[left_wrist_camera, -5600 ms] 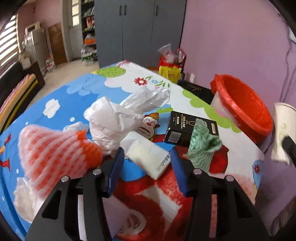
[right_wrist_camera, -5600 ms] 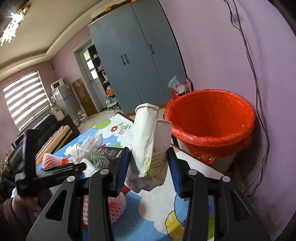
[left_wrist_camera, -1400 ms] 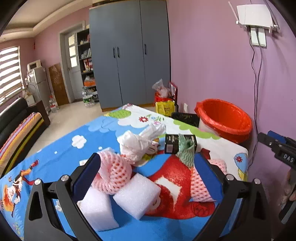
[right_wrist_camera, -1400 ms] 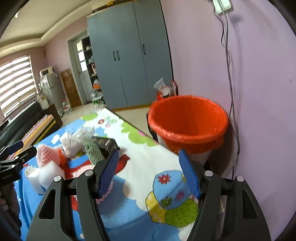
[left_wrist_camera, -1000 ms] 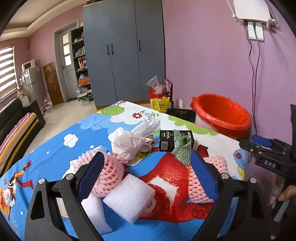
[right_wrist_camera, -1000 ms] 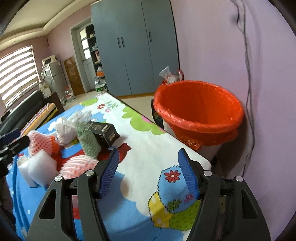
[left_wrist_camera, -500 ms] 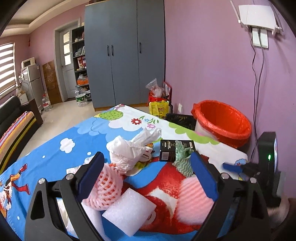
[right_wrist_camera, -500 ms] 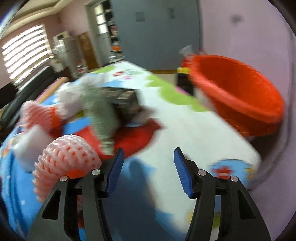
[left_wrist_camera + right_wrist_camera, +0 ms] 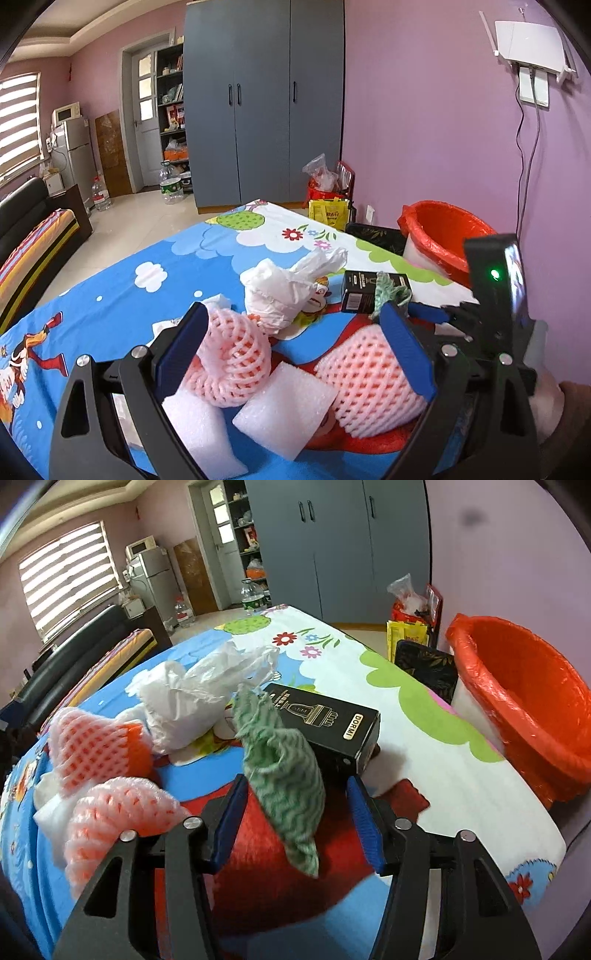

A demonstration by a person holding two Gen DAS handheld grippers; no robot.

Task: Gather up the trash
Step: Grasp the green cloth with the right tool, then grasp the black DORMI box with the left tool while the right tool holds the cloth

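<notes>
My right gripper (image 9: 299,814) points down at a crumpled green-and-white cloth (image 9: 284,775) on the cartoon tablecloth (image 9: 424,753). The cloth stands between its blue pads (image 9: 232,812), the jaws are closing, and a gap still shows on the right side. Just behind the cloth lies a black box (image 9: 332,716). The red-lined bin (image 9: 517,701) stands off the table's right edge. My left gripper (image 9: 295,347) hovers wide open over pink foam nets (image 9: 232,350) and white foam blocks (image 9: 284,402), holding nothing. A white plastic bag (image 9: 280,291) lies beyond them.
A black bag (image 9: 424,664) and yellow and red bags (image 9: 328,206) stand on the floor by the bin. The table edge (image 9: 546,830) drops off at the right. A black sofa (image 9: 22,221) runs along the left, and a grey wardrobe (image 9: 266,103) fills the back wall.
My right gripper swung left from the table corner by the bin to the green cloth, and its jaws narrowed around it. The paper cup it held earlier is gone. The left gripper barely moved.
</notes>
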